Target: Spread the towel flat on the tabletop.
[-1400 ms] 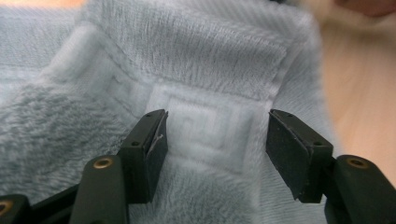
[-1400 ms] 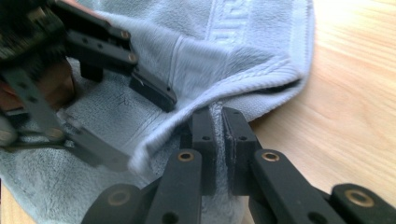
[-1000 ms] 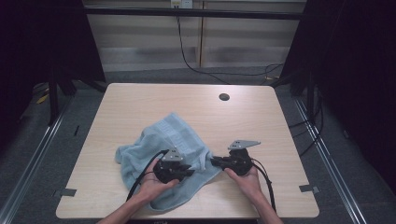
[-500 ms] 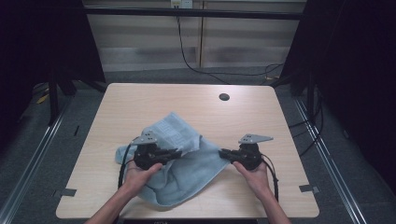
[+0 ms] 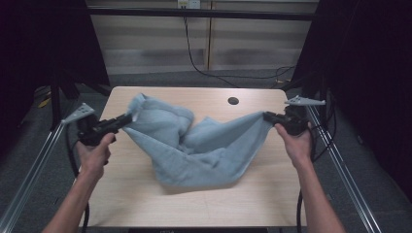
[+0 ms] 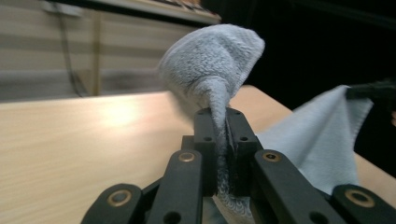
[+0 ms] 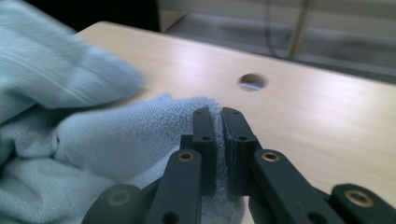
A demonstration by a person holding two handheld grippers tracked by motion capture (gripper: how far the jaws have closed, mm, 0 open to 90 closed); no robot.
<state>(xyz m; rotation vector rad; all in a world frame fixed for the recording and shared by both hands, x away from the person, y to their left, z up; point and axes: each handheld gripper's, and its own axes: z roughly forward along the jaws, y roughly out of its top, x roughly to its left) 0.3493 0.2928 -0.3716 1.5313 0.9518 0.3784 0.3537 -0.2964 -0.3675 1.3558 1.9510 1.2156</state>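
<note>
Towel (image 5: pixel 204 145), pale blue, sagging between claws

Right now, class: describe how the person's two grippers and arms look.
Both the left gripper and right gripper are black, with straight flat jaws, brass-coloured pivot rings, a grey three-cornered plate on top and a trailing black cable. The forearms are bare, without sleeves.

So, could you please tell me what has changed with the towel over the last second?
Both hands moved up and apart, the left hand-held gripper and right hand-held gripper stretching the blue towel out from a crumpled heap. The left jaws have just been closing on a corner; the right kept its grip. The table stayed put.
</note>
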